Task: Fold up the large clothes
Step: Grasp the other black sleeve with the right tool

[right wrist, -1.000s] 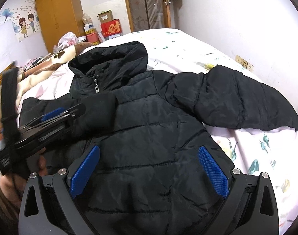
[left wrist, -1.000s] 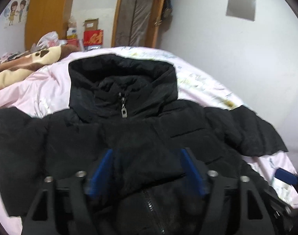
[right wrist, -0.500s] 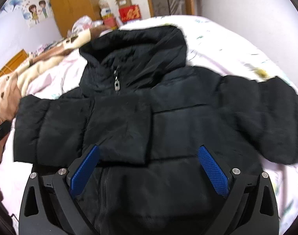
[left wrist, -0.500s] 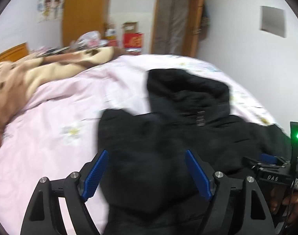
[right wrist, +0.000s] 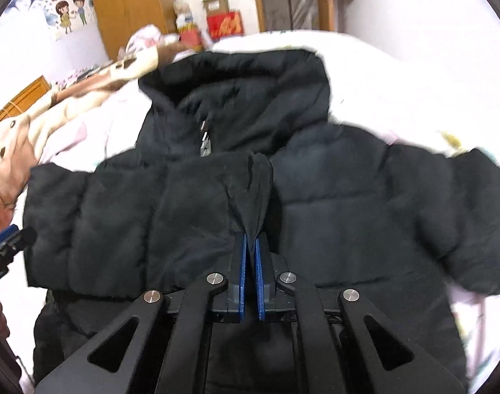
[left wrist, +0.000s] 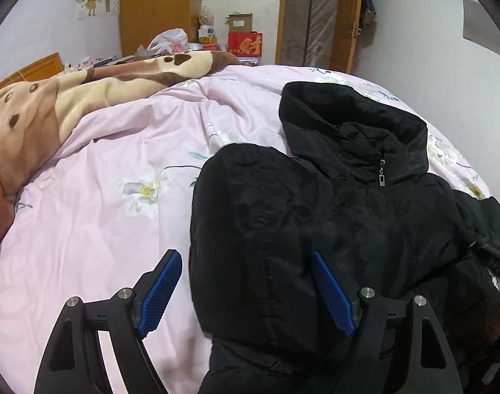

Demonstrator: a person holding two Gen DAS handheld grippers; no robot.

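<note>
- The black jacket [right wrist: 315,197] lies front-up on the pink bed [left wrist: 102,229], hood towards the far wall, one sleeve folded across its chest.
- The right gripper [right wrist: 251,246] has just snapped closed; its blue pads pinch a peak of jacket fabric at the chest.
- The left gripper [left wrist: 246,282] stands wide over the jacket's edge, gripping nothing.

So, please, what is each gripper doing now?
Left gripper: open, holding nothing.
Right gripper: just closed, pinching a fold of the black jacket.
</note>
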